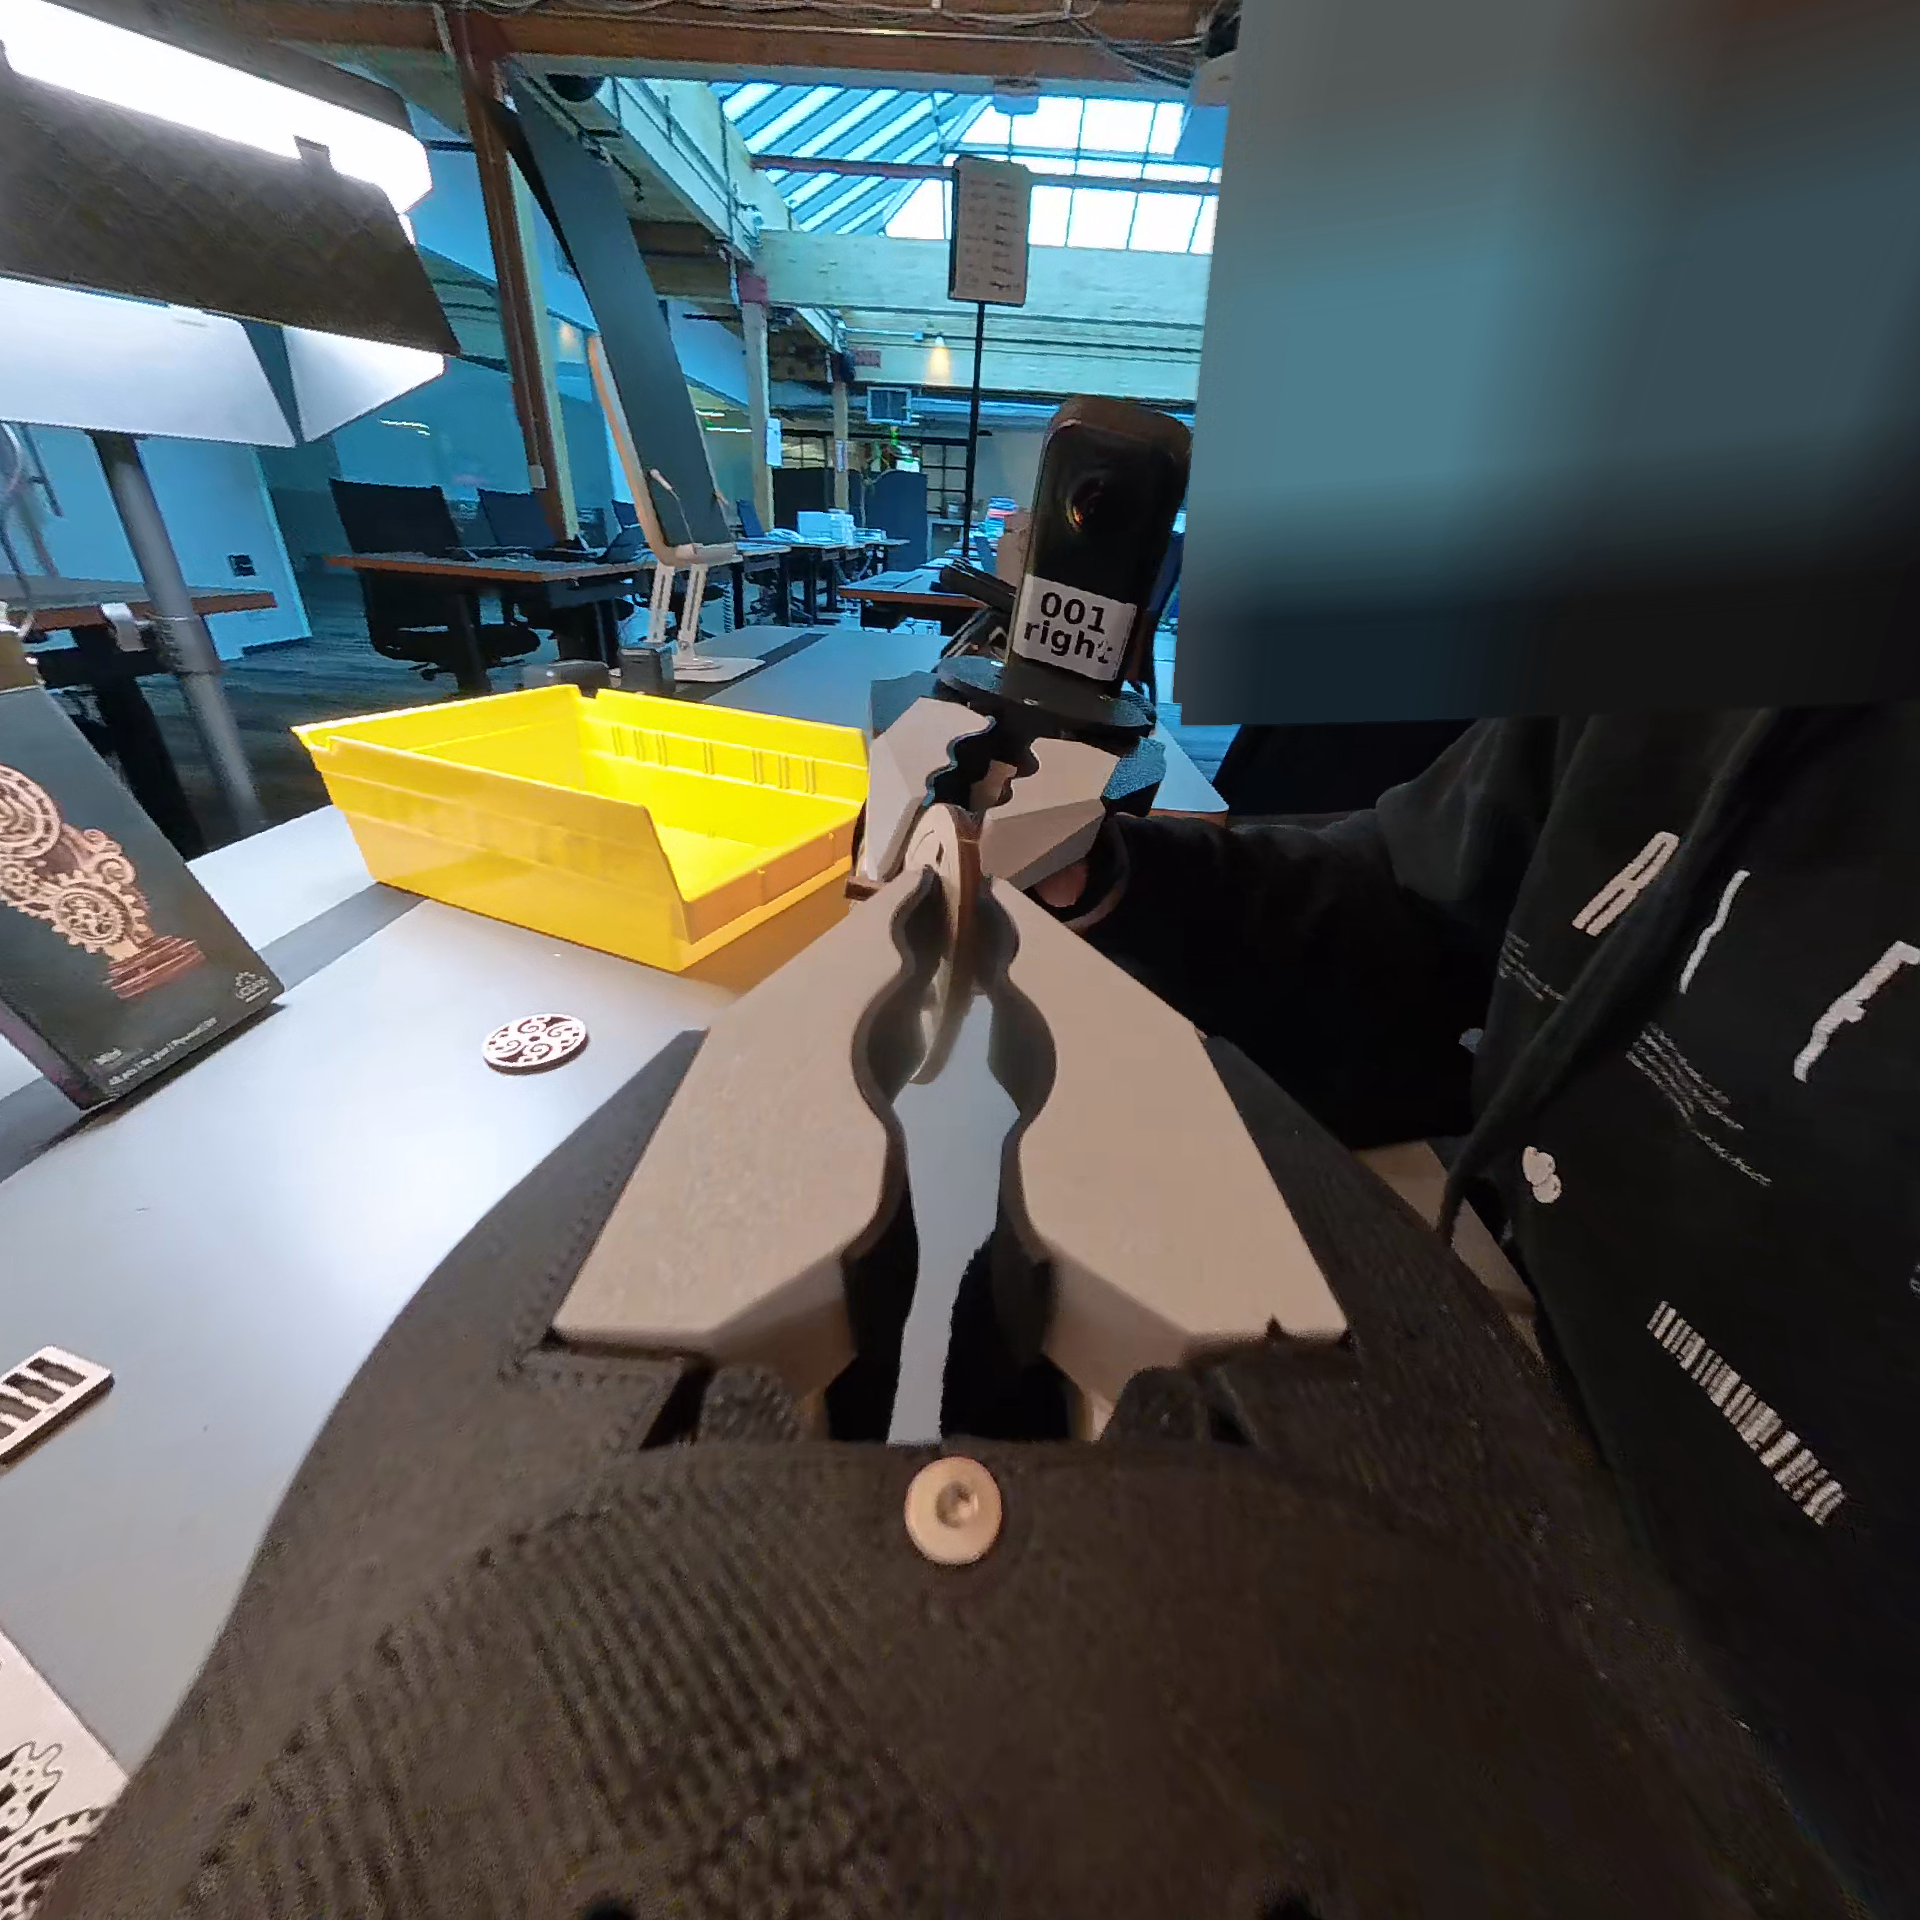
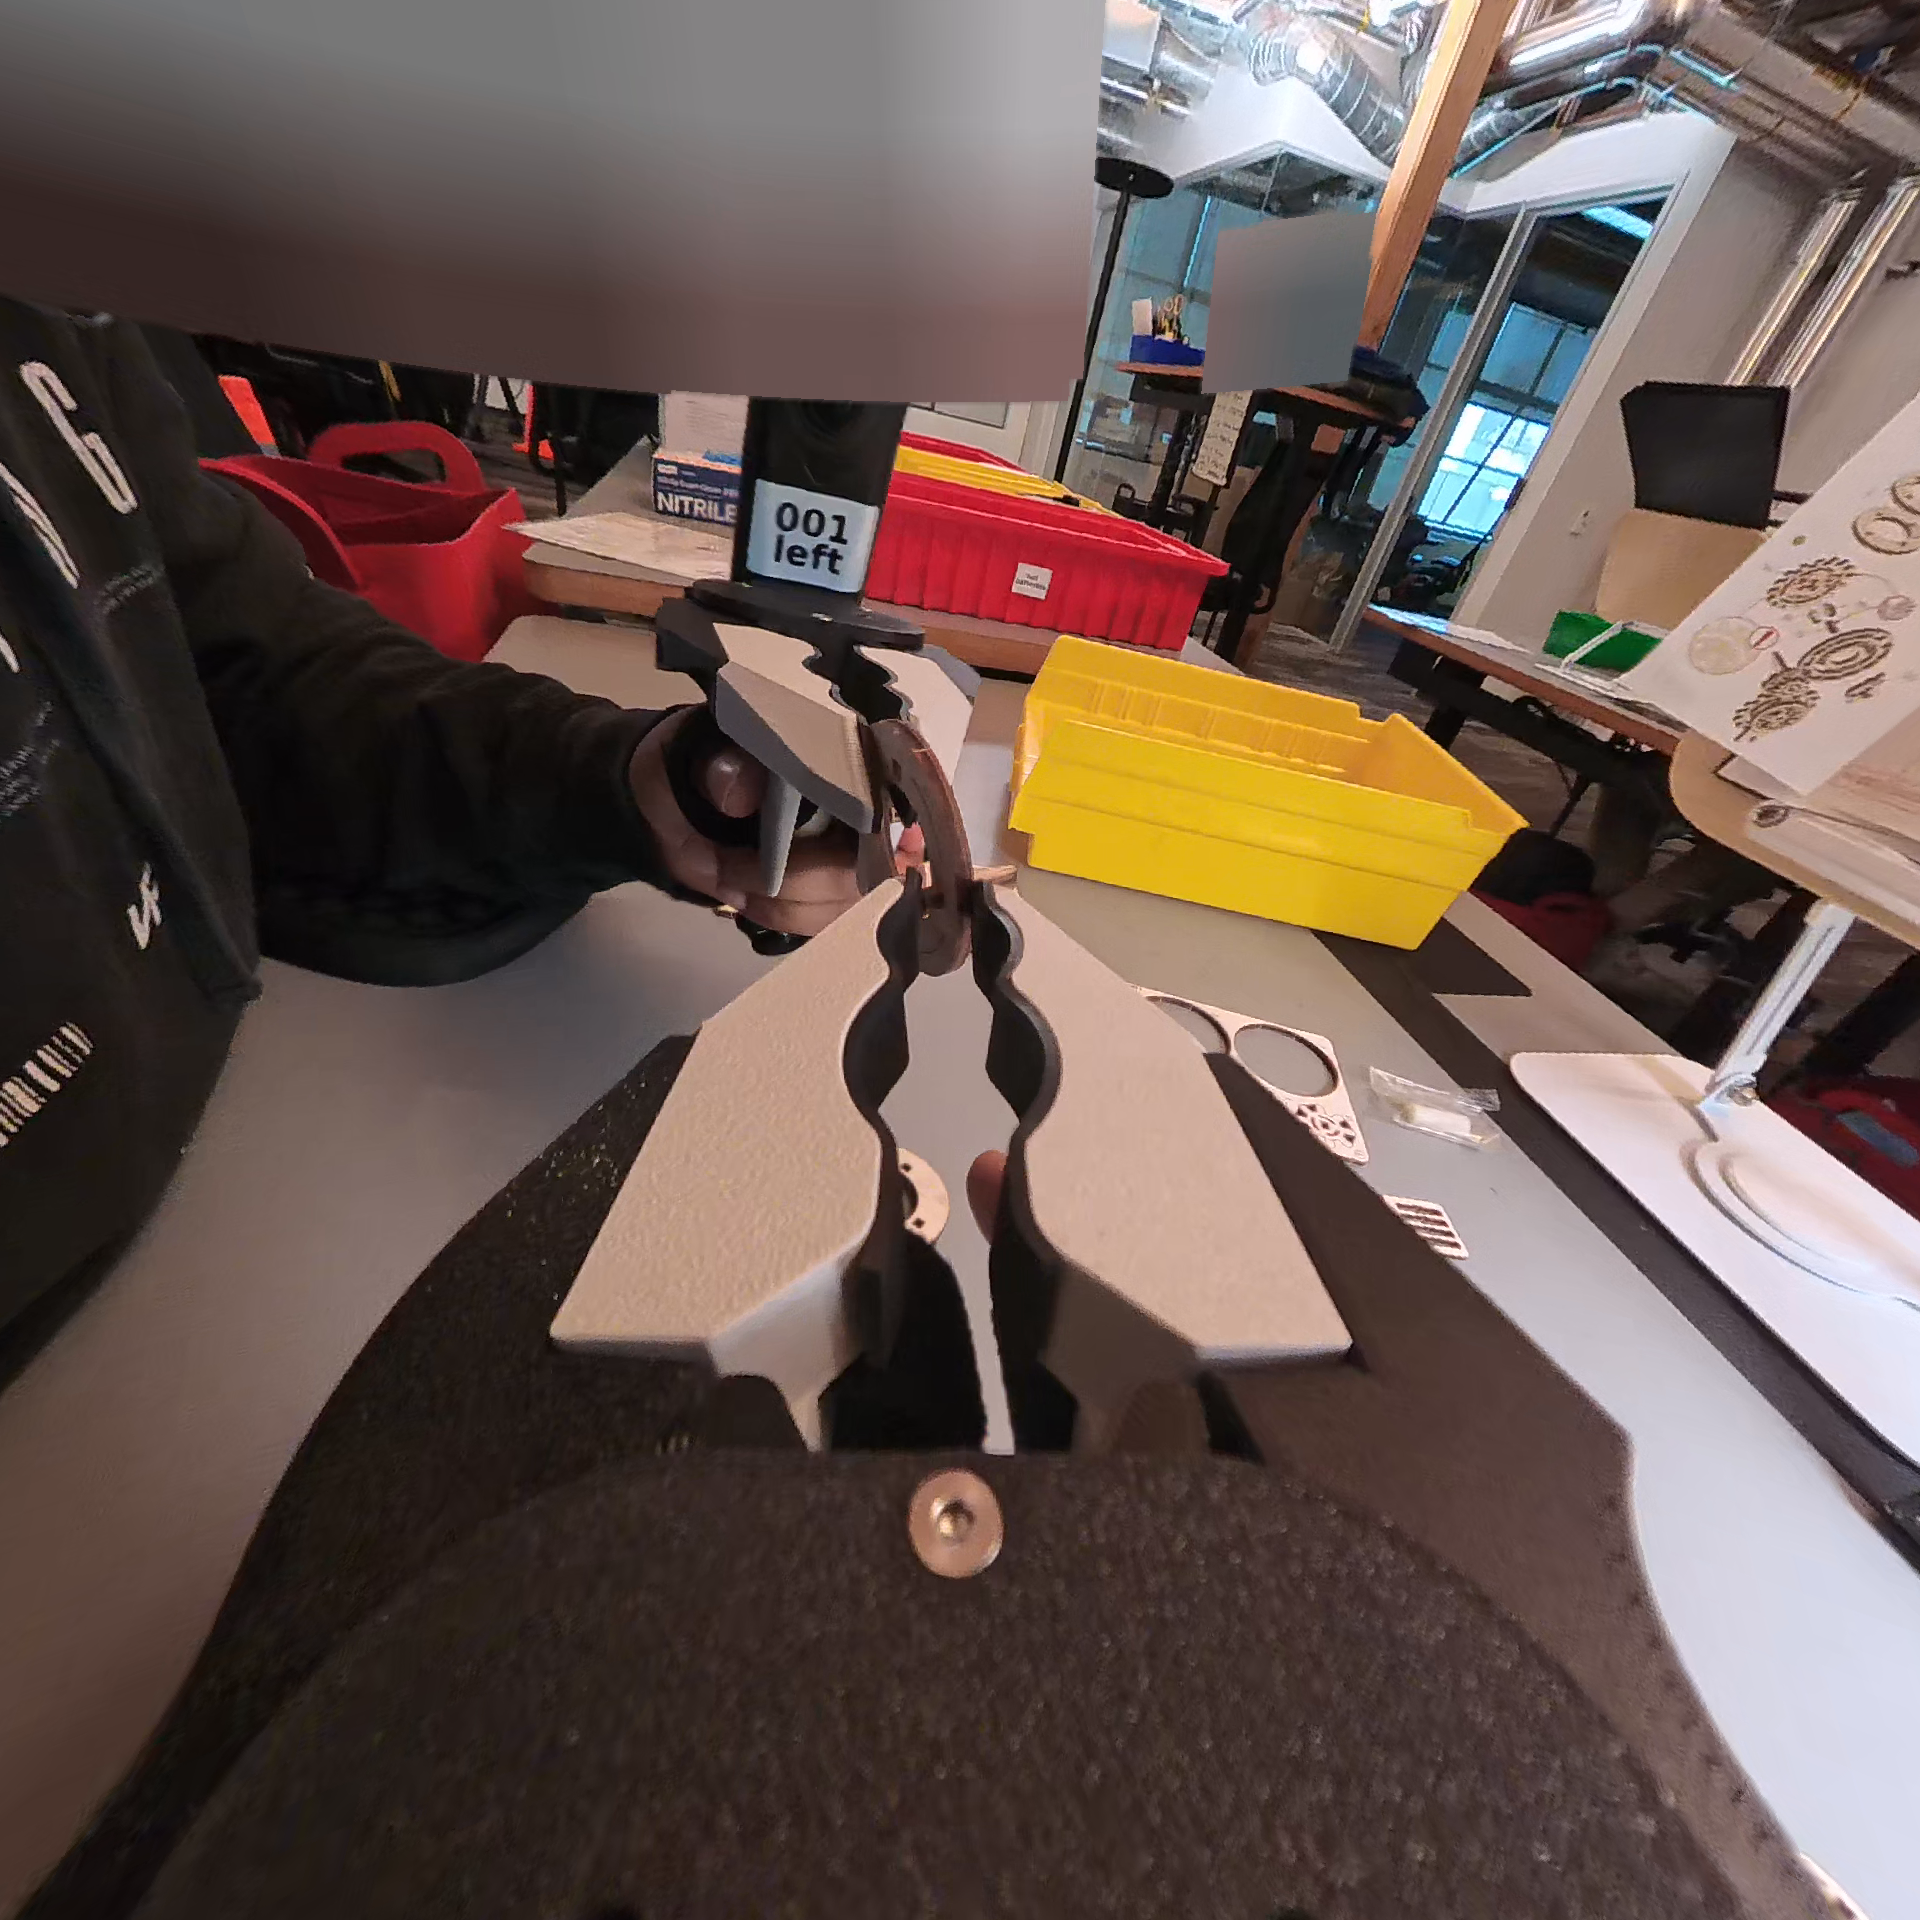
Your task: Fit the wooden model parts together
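My left gripper (image 1: 951, 899) is shut on a pale round wooden disc (image 1: 940, 987), seen edge-on between its grey fingers. My right gripper (image 2: 940, 914) is shut on the lower rim of a brown round wooden part (image 2: 935, 821). The two grippers face each other tip to tip above the grey table (image 1: 312, 1195), and the two wooden parts meet between them. The right gripper (image 1: 977, 805) shows across from me in the left wrist view, and the left gripper (image 2: 868, 748) shows in the right wrist view. Whether the parts are joined is hidden.
A yellow bin (image 1: 582, 800) stands just beyond the grippers. On the table lie an ornamented disc (image 1: 535, 1042), a slatted piece (image 1: 47, 1397), the kit box (image 1: 104, 935), a wooden sheet with round holes (image 2: 1278, 1070), a small bag (image 2: 1439, 1101) and a white lamp base (image 2: 1662, 1143). A person in black sits close. The tips of both grippers are at nearly the same place.
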### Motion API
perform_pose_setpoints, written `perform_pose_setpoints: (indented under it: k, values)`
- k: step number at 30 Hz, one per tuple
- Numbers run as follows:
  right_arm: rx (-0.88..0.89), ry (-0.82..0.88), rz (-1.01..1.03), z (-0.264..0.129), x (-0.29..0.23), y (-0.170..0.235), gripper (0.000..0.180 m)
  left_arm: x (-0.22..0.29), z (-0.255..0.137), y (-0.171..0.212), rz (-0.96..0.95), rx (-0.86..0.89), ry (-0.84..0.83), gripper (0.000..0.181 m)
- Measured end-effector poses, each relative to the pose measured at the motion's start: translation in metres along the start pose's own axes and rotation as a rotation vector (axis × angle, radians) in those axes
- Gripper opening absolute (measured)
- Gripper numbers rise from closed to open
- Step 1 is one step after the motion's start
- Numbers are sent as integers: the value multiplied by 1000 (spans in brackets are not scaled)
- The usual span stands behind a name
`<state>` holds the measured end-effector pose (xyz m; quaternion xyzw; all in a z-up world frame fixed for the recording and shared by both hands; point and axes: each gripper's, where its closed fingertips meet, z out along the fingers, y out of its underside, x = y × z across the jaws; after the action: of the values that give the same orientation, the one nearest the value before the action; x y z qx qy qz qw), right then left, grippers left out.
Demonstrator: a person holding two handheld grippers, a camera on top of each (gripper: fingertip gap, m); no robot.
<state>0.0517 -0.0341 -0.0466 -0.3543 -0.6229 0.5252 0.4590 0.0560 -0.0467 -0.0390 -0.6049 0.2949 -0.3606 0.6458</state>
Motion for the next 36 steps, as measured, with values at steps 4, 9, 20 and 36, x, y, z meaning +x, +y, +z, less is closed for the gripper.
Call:
perform_pose_setpoints:
  k: [4, 9, 20, 36]
  values:
    - [-17, -1, -26, 0, -3, -2, 6, 4, -1, 0, -23, -18, 49, 5]
    - [-27, -19, -6, 0, -7, -3, 6, 9, -2, 1, -73, -34, 103, 6]
    - [24, -35, 180, 0, 2, -2, 6, 0, -11, -2, -104, -27, 70, 28]
    - [110, -29, 263, -3, 8, -7, 7, -16, -15, 5, 61, -113, -98, 18]
